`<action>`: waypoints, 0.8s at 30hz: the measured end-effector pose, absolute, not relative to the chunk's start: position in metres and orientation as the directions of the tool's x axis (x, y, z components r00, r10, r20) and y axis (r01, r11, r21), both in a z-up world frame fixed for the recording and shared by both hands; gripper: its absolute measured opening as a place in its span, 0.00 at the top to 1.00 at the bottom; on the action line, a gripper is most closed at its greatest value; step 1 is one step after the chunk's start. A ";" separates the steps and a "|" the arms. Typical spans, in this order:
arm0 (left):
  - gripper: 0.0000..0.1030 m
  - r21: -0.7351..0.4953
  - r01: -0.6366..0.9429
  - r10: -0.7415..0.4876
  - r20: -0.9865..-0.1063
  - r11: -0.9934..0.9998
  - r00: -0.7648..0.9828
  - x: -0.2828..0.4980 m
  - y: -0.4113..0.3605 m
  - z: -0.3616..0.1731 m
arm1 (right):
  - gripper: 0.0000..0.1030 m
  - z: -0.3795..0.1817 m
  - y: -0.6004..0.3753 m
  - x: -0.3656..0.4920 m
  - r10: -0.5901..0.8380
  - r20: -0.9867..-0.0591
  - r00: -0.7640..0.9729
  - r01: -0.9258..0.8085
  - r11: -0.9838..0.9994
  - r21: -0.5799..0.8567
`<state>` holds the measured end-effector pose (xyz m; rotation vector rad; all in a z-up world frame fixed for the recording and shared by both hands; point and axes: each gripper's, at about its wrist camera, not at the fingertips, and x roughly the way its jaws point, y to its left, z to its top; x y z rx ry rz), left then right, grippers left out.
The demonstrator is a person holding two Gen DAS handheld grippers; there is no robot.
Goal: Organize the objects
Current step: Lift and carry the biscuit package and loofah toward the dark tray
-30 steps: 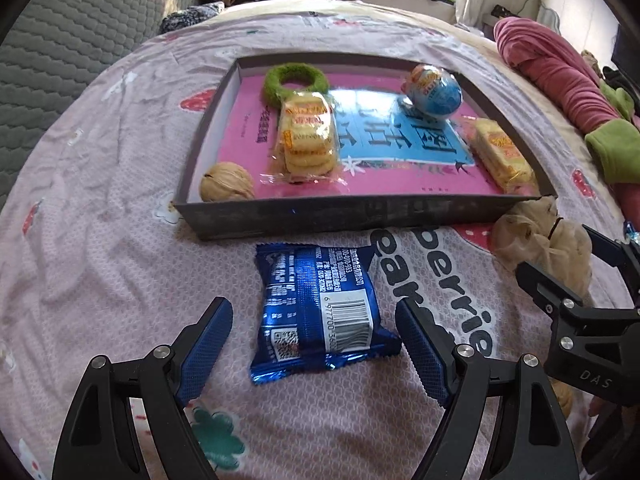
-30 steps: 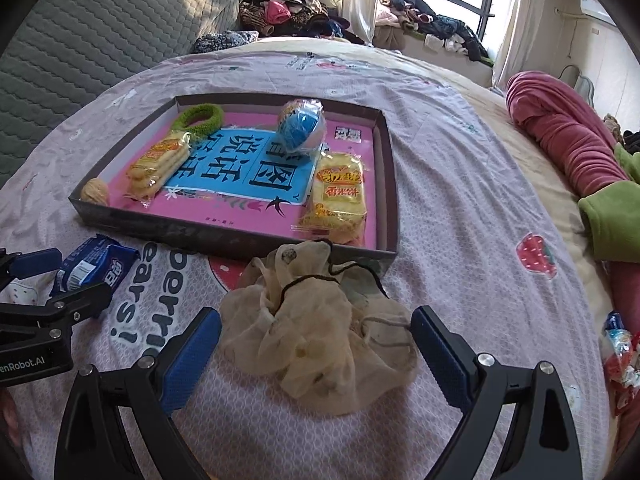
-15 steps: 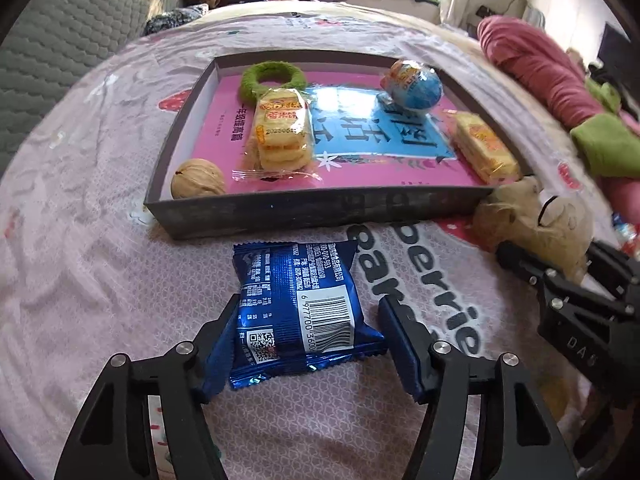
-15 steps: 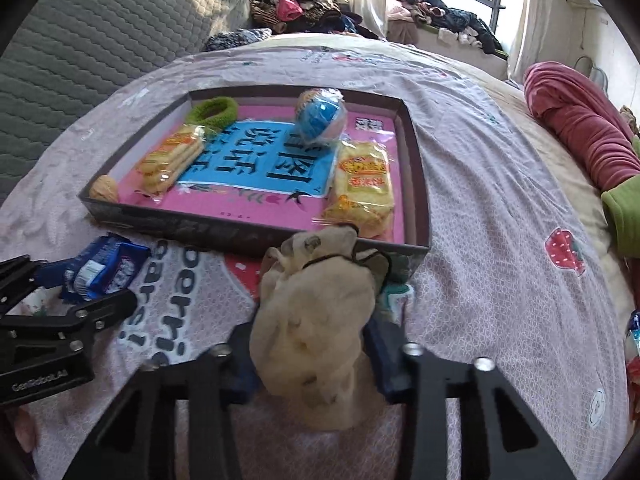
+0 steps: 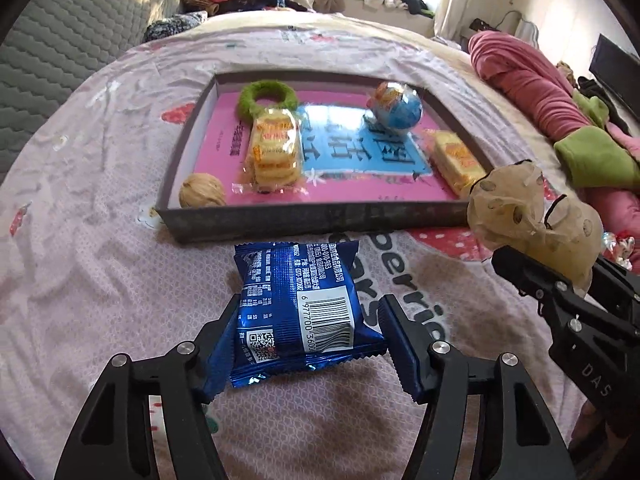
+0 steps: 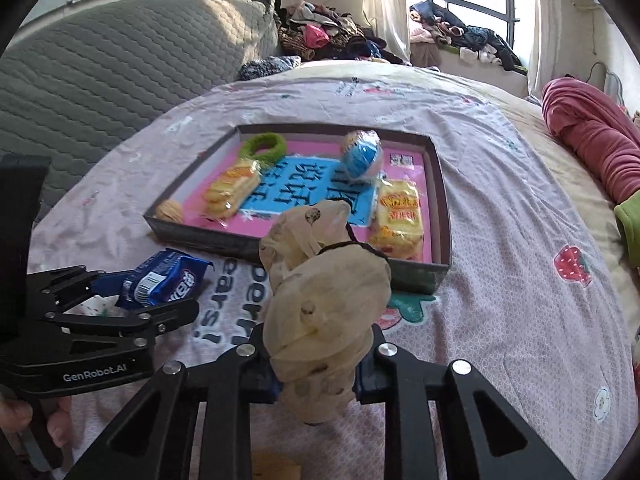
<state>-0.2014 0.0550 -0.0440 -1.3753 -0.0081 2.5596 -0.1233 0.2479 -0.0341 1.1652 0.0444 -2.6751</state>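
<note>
Sitting on pink printed bedsheet (image 5: 100,280): dark shallow cardboard tray (image 5: 320,220). Right tongs (image 6: 316,376), just closing, clenched on beige spotted fabric scrunchie (image 6: 324,300), raised near tray corner. Left tongs (image 5: 306,344) gripping blue foil snack packet (image 5: 296,304) before tray.

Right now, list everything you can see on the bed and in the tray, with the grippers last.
tray: one, dark walls with pink and blue printed floor, middle of the bed
hair ring: one, fuzzy green, tray's far left corner
cracker packs: two, yellow, one left of centre, one at the right wall
round wrapped ball: one, blue and orange, far right of the tray
walnut: one, tan, tray's near left corner
biscuit packet: one, blue foil, on the bedspread in front of the tray
scrunchie: one, beige spotted fabric, lifted off the bed
bedspread: one, pale pink print
left gripper: fingers pressing the biscuit packet's sides
right gripper: just closed, fingers clamped on the scrunchie
</note>
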 end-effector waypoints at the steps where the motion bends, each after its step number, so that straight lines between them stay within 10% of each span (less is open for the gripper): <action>1: 0.34 -0.118 -0.203 0.211 -0.818 -0.972 -0.535 -0.200 0.054 -0.040 | 0.76 -0.032 0.247 -0.122 -0.192 -0.724 -0.662 0.217 -0.974 0.060; 24: 0.34 -0.086 -0.235 0.220 -0.740 -0.968 -0.636 -0.186 0.047 0.052 | 0.76 0.050 0.240 -0.109 -0.165 -0.653 -0.739 0.214 -0.977 0.004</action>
